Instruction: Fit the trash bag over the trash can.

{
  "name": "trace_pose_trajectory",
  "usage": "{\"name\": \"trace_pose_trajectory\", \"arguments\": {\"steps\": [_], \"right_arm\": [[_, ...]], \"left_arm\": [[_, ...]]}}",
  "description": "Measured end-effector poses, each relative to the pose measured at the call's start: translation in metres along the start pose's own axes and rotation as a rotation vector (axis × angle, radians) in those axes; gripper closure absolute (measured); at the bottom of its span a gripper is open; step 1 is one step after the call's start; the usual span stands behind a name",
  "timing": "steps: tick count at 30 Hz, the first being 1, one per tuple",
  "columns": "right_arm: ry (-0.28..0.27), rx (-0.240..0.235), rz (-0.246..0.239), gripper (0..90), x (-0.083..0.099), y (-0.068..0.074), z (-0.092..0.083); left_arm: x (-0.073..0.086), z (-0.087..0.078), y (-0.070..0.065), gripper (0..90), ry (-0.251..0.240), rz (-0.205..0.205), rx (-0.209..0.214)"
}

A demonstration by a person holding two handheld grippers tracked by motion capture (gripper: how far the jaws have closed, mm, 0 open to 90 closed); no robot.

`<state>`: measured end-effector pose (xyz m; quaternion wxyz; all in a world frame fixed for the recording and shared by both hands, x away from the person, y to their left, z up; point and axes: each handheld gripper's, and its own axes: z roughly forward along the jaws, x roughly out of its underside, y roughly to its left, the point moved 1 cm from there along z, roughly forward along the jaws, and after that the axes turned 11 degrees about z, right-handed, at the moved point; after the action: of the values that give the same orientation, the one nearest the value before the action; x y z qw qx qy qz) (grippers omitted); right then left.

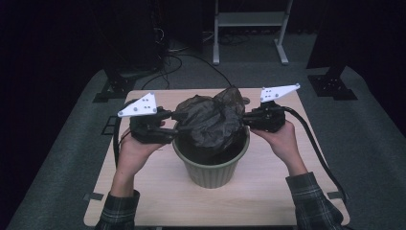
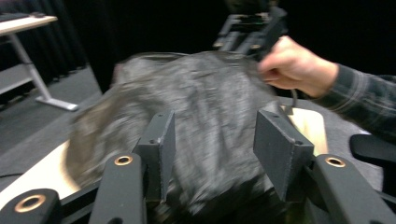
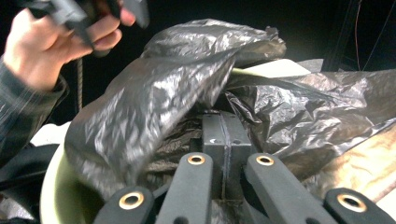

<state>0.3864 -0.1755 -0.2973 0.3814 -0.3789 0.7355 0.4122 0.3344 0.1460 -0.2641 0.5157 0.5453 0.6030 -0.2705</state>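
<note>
A green bin [image 1: 211, 167] is sitting mid-frame on the surface [image 1: 158, 201], a black bag [image 1: 210, 120] bulging from it. Left tongs [image 2: 212, 149] are standing parted around the bag; right tongs [image 3: 224, 135] are pinching its film.

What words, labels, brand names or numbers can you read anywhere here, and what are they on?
None can be read.
Black plastic bag: crinkled film, no print visible.
Green bin: plain ribbed wall, no label visible.
Grey three-cornered plates: screw holes, no lettering.
Black pads: bare; this left gripper view is blurred.
Table: plain light wood, no markings.
</note>
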Motion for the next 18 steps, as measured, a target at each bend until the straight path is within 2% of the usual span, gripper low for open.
{"name": "trace_pose_trajectory", "arguments": {"steps": [7, 11, 18], "right_arm": [[-0.001, 0.018, 0.014, 90.0, -0.007, -0.002, 0.013], [-0.013, 0.02, 0.022, 90.0, -0.009, -0.002, 0.014], [-0.01, 0.007, 0.018, 90.0, -0.008, 0.0, 0.015]], "left_arm": [[-0.008, 0.023, -0.011, 39.3, 0.011, 0.024, 0.027], [-0.012, 0.033, -0.015, 37.1, 0.01, 0.03, 0.031], [-0.014, 0.056, -0.016, 37.3, 0.048, 0.045, 0.016]]}}
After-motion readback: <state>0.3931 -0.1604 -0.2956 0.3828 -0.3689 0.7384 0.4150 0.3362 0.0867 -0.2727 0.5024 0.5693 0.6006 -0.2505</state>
